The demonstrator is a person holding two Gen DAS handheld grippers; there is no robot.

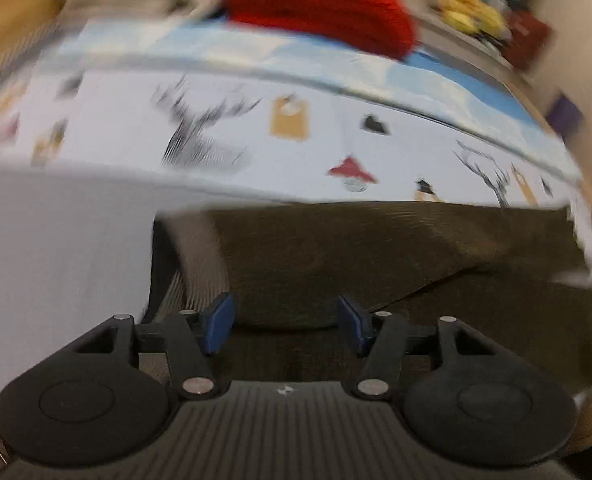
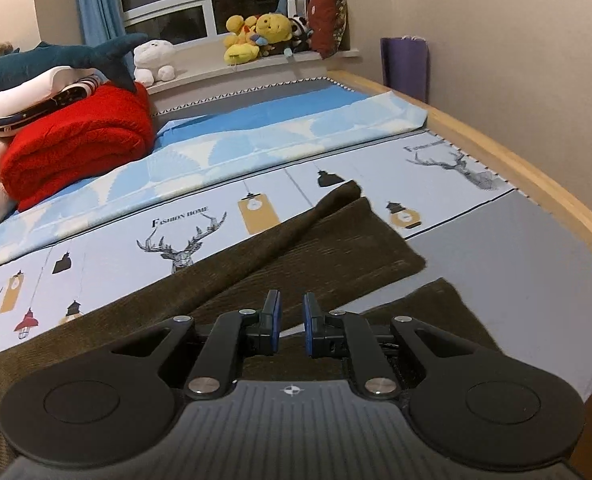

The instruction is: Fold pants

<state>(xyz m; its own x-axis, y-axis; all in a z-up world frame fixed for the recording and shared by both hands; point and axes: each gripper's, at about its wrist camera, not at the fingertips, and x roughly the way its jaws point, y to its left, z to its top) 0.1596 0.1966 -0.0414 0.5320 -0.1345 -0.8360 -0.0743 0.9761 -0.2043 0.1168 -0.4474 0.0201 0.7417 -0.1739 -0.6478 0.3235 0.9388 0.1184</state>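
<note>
Blue pads faced each other across a wide gap on the left tool (image 1: 284,322): its jaws stood open with nothing between them, above the dark brown corduroy pants (image 1: 396,256). That whole view was smeared by blur, so the weave and folds of the cloth there were hard to make out. The right tool (image 2: 291,326) had its pads drawn nearly together with a narrow slit left; whether any fabric was pinched in it could not be told, since the tool's body hid the cloth just beneath.

The pants (image 2: 296,248) lay flat on the bed, near its front edge, the legs reaching toward the right side rail. One leg lay partly over the other, and a separate piece of the same cloth showed nearer the right edge; the waist end was cut off at the lower left of the right wrist view.

Beyond them the printed bedsheet (image 2: 175,236) carried deer and lanterns. A red blanket (image 2: 79,144) sat at the far left of the bed under a stack of other bedding, and plush toys (image 2: 255,36) crowded the windowsill.
</note>
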